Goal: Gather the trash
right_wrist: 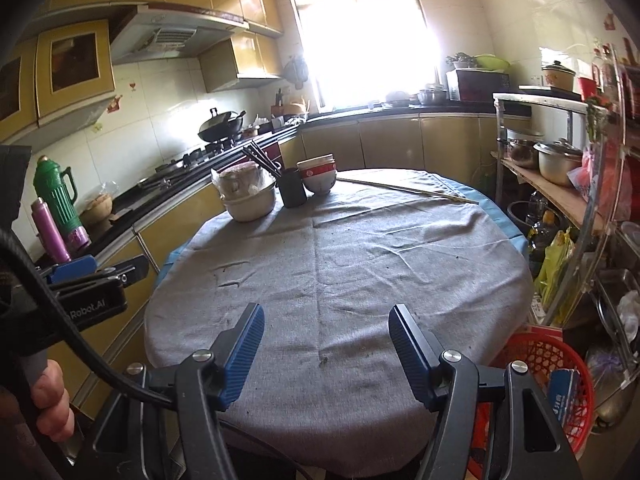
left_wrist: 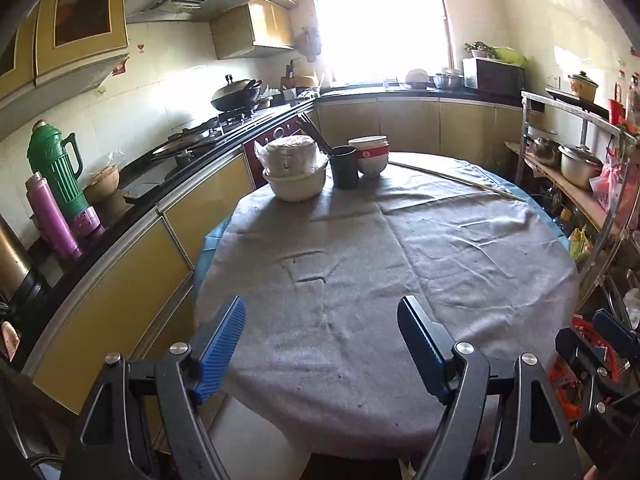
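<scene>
My left gripper [left_wrist: 322,304] hangs open over the near edge of a round table covered by a grey cloth [left_wrist: 400,260], with nothing between its blue fingers. My right gripper [right_wrist: 326,310] is open too, over the same near edge and holding nothing. Small dark crumbs [right_wrist: 324,359] dot the cloth. A red plastic basket [right_wrist: 532,344] stands on the floor right of the table, with a blue and white packet [right_wrist: 562,394] inside. Each gripper shows at the edge of the other's view: the right one [left_wrist: 600,344], the left one [right_wrist: 88,280] held by a hand [right_wrist: 50,400].
At the table's far side stand a bag-covered bowl stack [left_wrist: 294,172], a black cup with chopsticks [left_wrist: 344,166], stacked red-and-white bowls [left_wrist: 370,154] and a long thin stick [left_wrist: 460,182]. The counter with flasks [left_wrist: 54,168] runs left. A shelf with pots [right_wrist: 556,164] stands right.
</scene>
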### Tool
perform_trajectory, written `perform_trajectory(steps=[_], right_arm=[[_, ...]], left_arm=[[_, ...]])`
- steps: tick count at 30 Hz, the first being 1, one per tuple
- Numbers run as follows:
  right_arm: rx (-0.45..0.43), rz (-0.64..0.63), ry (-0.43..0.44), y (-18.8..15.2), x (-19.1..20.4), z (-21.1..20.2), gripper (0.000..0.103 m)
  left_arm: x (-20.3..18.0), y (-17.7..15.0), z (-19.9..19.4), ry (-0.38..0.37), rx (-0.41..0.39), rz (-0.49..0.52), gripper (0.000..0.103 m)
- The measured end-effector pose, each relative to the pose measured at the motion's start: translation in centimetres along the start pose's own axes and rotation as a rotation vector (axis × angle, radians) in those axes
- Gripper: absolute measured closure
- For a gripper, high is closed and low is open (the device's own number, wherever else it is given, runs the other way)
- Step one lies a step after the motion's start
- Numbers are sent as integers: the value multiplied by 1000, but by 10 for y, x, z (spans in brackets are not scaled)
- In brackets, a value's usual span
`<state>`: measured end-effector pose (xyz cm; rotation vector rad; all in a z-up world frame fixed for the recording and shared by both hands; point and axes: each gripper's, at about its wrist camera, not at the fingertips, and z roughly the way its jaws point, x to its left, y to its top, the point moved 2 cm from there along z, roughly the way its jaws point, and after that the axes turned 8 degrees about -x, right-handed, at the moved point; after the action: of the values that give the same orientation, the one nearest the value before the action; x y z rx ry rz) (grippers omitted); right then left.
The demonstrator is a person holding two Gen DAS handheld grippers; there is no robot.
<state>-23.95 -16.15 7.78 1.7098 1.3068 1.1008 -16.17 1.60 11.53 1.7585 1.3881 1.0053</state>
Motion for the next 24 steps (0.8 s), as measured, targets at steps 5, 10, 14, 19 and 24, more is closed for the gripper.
perform_trajectory(steps=[5, 10, 14, 19, 24], right_arm=[[-41, 10, 0, 3, -5, -15, 35], [-61, 9, 9, 3, -6, -27, 35], [-74, 17, 23, 1, -10, -37, 34], [-70, 13, 39, -1, -13, -52, 34], [-93, 4, 34, -4, -16, -72, 34]], left_arm=[[-8, 1, -15, 13, -23, 23, 24], [-10, 4, -31, 35, -49, 14, 24], [-13, 0, -45, 50, -55, 11, 24], [-15, -6, -60, 59, -52, -1, 24], [-15, -7, -73, 43, -57, -19, 24]])
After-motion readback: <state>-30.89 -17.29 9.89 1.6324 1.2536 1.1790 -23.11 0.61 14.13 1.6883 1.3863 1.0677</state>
